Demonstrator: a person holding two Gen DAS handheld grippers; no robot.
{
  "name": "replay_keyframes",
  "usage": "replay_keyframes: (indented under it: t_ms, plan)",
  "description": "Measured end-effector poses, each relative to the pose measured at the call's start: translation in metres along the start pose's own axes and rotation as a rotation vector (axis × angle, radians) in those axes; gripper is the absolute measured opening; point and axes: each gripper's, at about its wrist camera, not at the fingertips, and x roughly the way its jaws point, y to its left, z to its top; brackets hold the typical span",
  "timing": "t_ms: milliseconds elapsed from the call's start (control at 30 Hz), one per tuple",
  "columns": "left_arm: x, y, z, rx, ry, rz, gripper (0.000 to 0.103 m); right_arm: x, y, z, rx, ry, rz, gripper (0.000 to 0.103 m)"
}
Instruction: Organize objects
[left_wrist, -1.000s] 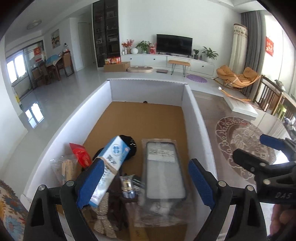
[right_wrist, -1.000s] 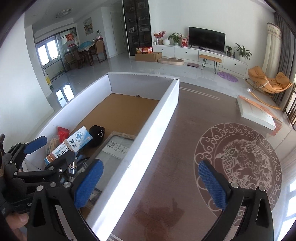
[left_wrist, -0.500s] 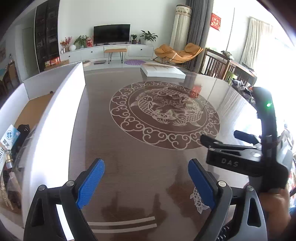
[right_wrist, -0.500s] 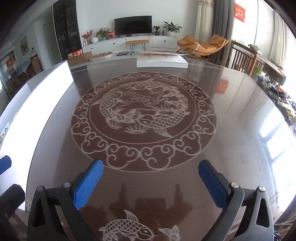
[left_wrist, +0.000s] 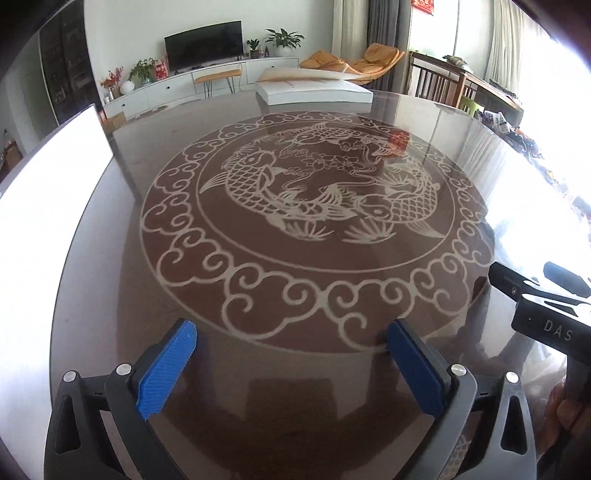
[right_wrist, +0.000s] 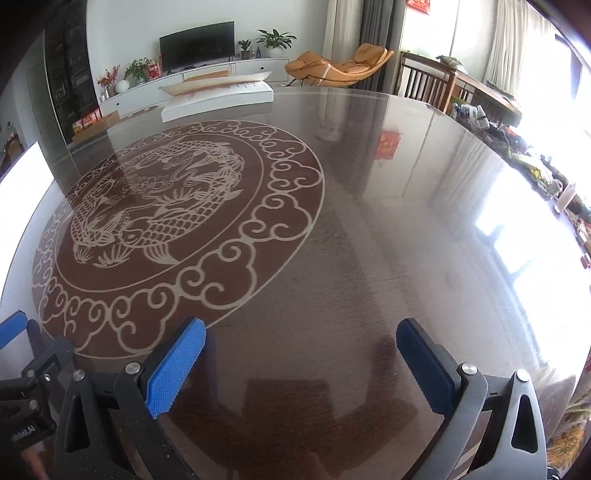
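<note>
My left gripper (left_wrist: 291, 365) is open and empty, held low over a dark glossy round table (left_wrist: 295, 406) with a carp medallion (left_wrist: 317, 192). My right gripper (right_wrist: 301, 363) is also open and empty over the same table (right_wrist: 388, 240); the medallion (right_wrist: 159, 206) lies to its left. The right gripper also shows at the right edge of the left wrist view (left_wrist: 543, 310), and the left gripper at the lower left of the right wrist view (right_wrist: 22, 369). The white wall of the open box (left_wrist: 48, 184) stands at the far left; its contents are hidden.
A flat white box (left_wrist: 314, 90) lies at the table's far edge, also seen in the right wrist view (right_wrist: 218, 96). The table's right rim (right_wrist: 554, 258) borders a cluttered bench by the window. A TV unit and an orange chair stand beyond.
Both grippers swung right, away from the open box of packets and a carton, to face the bare table. The box slid to the left edge. Both stayed open.
</note>
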Motion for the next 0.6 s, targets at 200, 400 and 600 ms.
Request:
replay_keyframes:
  t_ms: [200,400,600]
  plan:
    - [0.005,-0.011,0.011,0.021,-0.004,-0.020,0.103,0.013,-0.011,0.014,0.052,0.015,0.007,0.103]
    - [0.003,-0.014,0.012,0.021,-0.004,-0.019,0.103,0.013,-0.010,0.013,0.052,0.012,0.010,0.103]
    - [0.002,-0.015,0.013,0.022,-0.004,-0.020,0.103,0.014,-0.010,0.013,0.051,0.012,0.009,0.103]
